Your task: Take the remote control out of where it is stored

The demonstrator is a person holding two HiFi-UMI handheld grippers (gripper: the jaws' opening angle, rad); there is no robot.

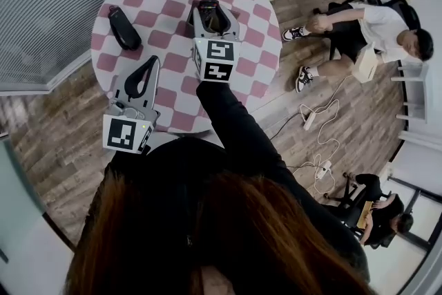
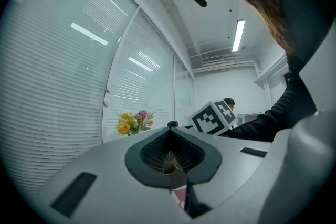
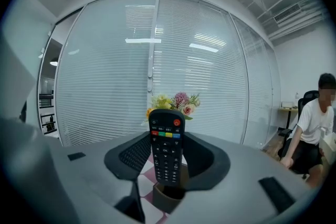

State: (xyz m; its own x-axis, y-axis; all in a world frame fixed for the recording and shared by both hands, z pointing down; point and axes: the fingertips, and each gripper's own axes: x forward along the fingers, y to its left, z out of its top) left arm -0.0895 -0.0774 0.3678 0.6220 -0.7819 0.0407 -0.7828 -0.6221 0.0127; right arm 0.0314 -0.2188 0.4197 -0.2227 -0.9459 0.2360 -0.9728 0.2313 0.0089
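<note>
While the right gripper [image 3: 167,139] clamps the remote [image 3: 166,155] by its long edges, keypad up, the body lies along the fingers and its top end pokes past the tips. Checkered table [image 1: 166,7] is below the fingers. Jaws sit wide, pads on both sides. Left gripper [image 2: 170,134] is closed with nothing between. Remote looks light, rigid and smooth, so probably slippery: best gripped mid-body on the edges, off the buttons.
</note>
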